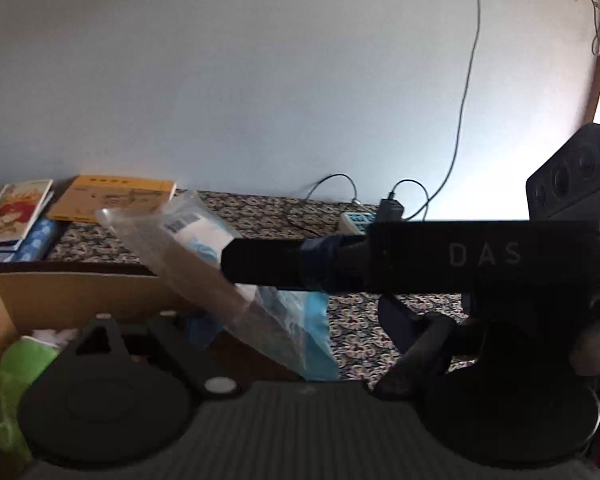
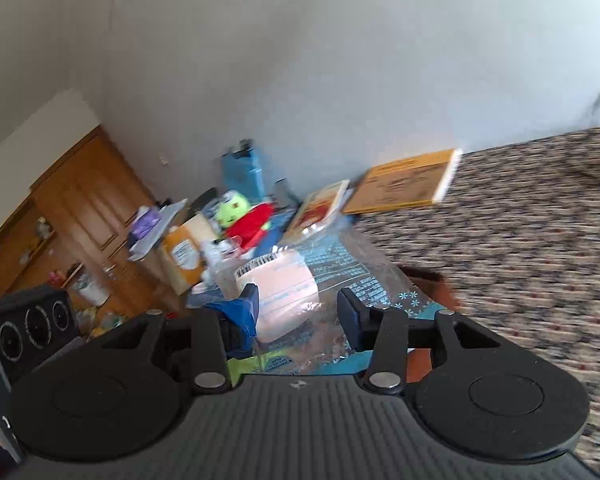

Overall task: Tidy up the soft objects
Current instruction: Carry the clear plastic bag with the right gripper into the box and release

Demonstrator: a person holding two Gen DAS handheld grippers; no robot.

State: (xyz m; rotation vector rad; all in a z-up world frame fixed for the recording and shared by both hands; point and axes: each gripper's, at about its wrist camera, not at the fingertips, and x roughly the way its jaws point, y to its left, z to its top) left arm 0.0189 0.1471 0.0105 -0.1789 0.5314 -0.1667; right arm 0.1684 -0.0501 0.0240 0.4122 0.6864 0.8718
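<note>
While your right gripper (image 2: 300,300) is closed part way, it has the bag (image 1: 188,264) pinched between its two fingers. You can see one black finger (image 1: 268,266) of that gripper lying across the bag in the left view, and the bag hangs tilted in the air. It is a clear bag with blue print, and it has a pale pack (image 2: 288,292) inside. It hangs just above the back edge of the box (image 1: 60,292) and above the patterned cloth (image 1: 380,320). Your left gripper (image 1: 294,318) is open wide. The low end of the bag sits between its fingers, but the finger (image 1: 396,314) on the right side of that view stands apart from the bag, so that gripper has hold of nothing. Its other finger is mostly hidden behind the bag. A soft green toy (image 1: 12,360) lies inside the box, at the near left. Past the box, two books (image 1: 16,208) and an orange book (image 1: 112,200) lie by the wall. A power strip (image 1: 356,220) with a plug sits farther along the cloth, and a thin cable (image 1: 466,92) runs up the wall from there. From the right view, you can also see a green and red toy (image 2: 244,216) in a messy pile, with a wooden cupboard (image 2: 80,200) beyond it. Most of that view is blurred.
</note>
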